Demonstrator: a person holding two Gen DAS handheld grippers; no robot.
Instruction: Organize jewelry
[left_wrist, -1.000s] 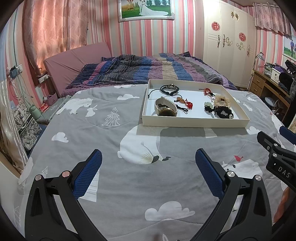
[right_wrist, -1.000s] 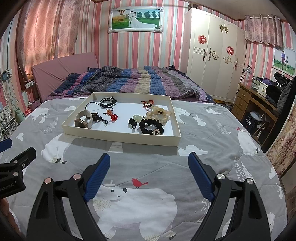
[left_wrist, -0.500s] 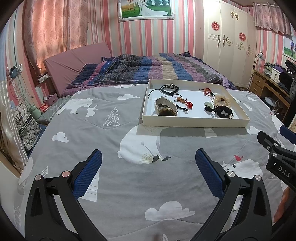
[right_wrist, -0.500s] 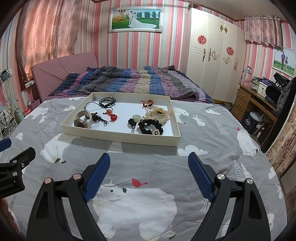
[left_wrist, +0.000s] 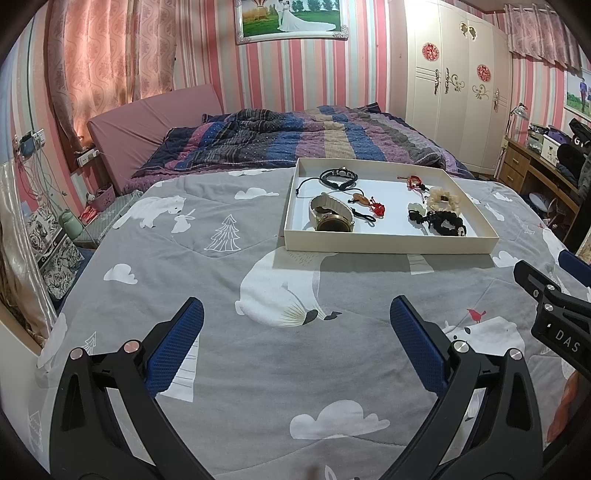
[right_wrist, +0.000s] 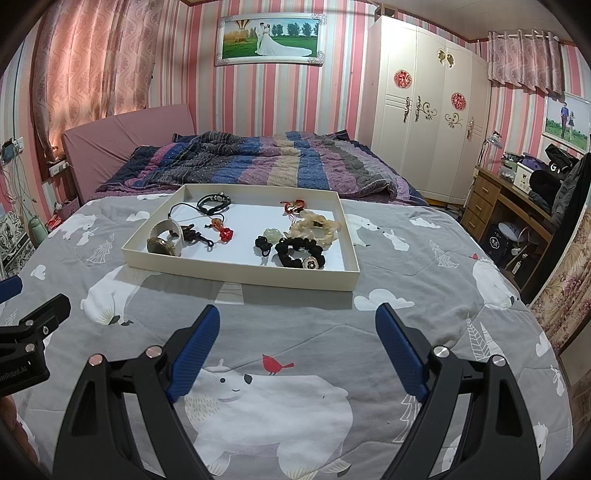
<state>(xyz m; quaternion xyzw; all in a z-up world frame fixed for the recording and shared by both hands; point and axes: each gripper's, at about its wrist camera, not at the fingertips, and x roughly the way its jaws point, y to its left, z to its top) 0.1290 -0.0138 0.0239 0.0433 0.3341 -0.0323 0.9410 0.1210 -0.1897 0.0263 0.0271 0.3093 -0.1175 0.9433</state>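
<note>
From the left wrist camera, the left gripper (left_wrist: 295, 317) hangs over the grey bear-print quilt (left_wrist: 229, 280) with its blue pads spread wide and nothing between them. The cream tray (left_wrist: 388, 245) sits on the quilt well ahead of the pads and a little to their right. Inside the tray, a gold watch (left_wrist: 332, 218) lies in the near-left part, with a black cord bracelet (left_wrist: 338, 176) behind it towards the far-left corner. A red knot charm (left_wrist: 377, 209) lies just right of the watch. A small red cord piece (left_wrist: 413, 181) lies near the tray's far wall, a cream scrunchie (left_wrist: 443, 199) is right of centre, and a black scrunchie (left_wrist: 447, 223) lies just in front of it by the near wall. Right of the tray, at the picture's edge, part of the right gripper pokes in. Beyond the tray lies a striped blanket (left_wrist: 295, 140).

From the right wrist camera, the right gripper (right_wrist: 297, 326) also stands with its pads spread wide, empty, above the quilt. The tray lies ahead of it, slightly left. The watch is in the tray's near-left corner, the black bracelet at the far left, the red charm near the middle, a pale green bead (right_wrist: 272, 233) right of it, and the two scrunchies on the right side, the black one nearer. A white wardrobe (right_wrist: 428, 110) stands far behind the tray to the right.
</note>
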